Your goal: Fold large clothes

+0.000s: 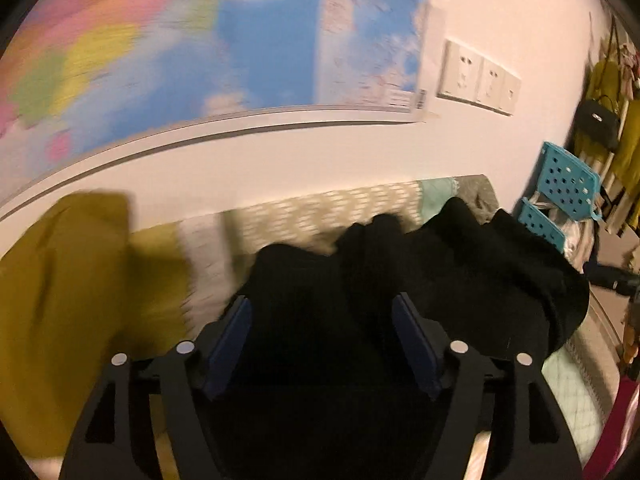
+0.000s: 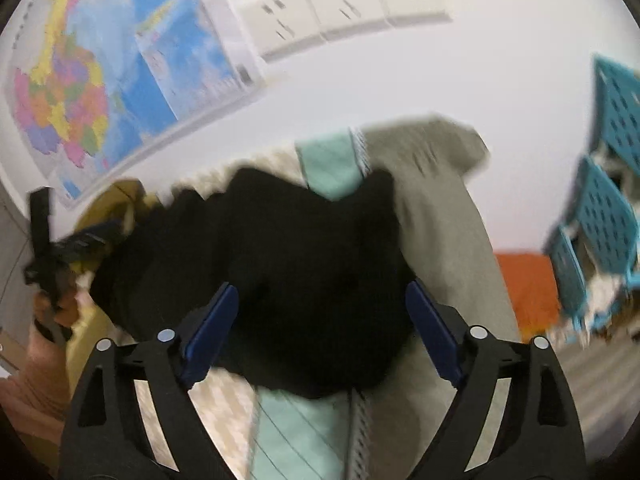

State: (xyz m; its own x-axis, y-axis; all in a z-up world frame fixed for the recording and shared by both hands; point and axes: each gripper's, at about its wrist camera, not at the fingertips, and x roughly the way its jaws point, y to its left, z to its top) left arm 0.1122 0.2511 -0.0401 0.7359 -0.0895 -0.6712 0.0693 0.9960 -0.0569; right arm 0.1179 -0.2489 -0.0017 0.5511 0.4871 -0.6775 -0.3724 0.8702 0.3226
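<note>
A large black garment [image 1: 460, 272] lies crumpled on the bed, bunched toward the right. My left gripper [image 1: 320, 300] hangs over it with its blue pads [image 1: 232, 336] wide apart; black cloth shows between them but neither pad presses on it. In the right wrist view the same black garment [image 2: 300, 240] spreads across the bedding. My right gripper [image 2: 320, 286] stands open above it and grips nothing. At the left edge of that view the left gripper [image 2: 76, 244] appears blurred, held in a hand [image 2: 40, 360].
A mustard garment [image 1: 72, 300] lies left of the black one. Patterned and mint bedding [image 2: 328, 168] and a grey-beige cloth [image 2: 440, 200] cover the bed. Blue perforated baskets [image 2: 608, 208] stand at the right. A map [image 1: 200, 40] and sockets [image 1: 480, 80] are on the wall.
</note>
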